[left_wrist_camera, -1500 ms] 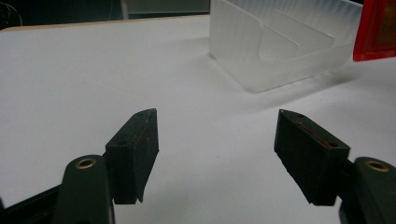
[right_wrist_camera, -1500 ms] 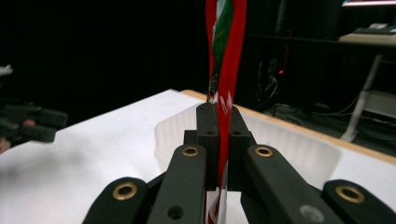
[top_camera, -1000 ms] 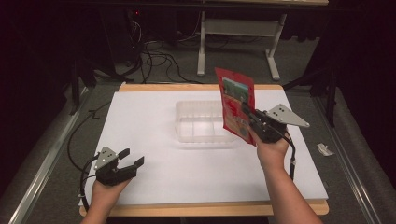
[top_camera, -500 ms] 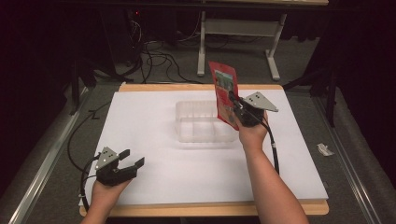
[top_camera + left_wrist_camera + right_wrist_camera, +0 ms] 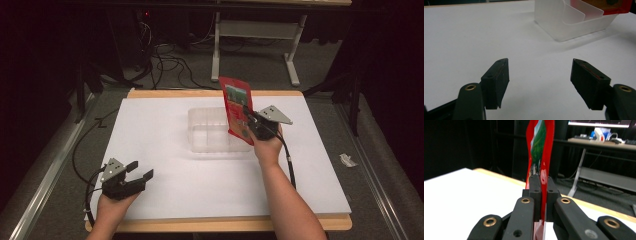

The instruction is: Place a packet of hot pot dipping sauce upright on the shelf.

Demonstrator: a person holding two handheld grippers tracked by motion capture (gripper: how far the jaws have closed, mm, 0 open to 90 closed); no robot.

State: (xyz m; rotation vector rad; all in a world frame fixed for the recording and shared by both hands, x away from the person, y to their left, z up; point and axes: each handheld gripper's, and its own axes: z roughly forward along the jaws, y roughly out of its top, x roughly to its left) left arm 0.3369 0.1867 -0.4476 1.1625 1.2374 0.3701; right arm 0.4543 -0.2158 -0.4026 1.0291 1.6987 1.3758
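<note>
The right tongs (image 5: 248,119) pinch a red snack pouch (image 5: 236,107) tight between both jaws, holding it upright over the right end of the clear divided plastic container (image 5: 212,132) on the white counter (image 5: 165,125). The left tongs (image 5: 137,176) rest near the counter's front left corner, jaws spread wide, gripping nothing.
</note>
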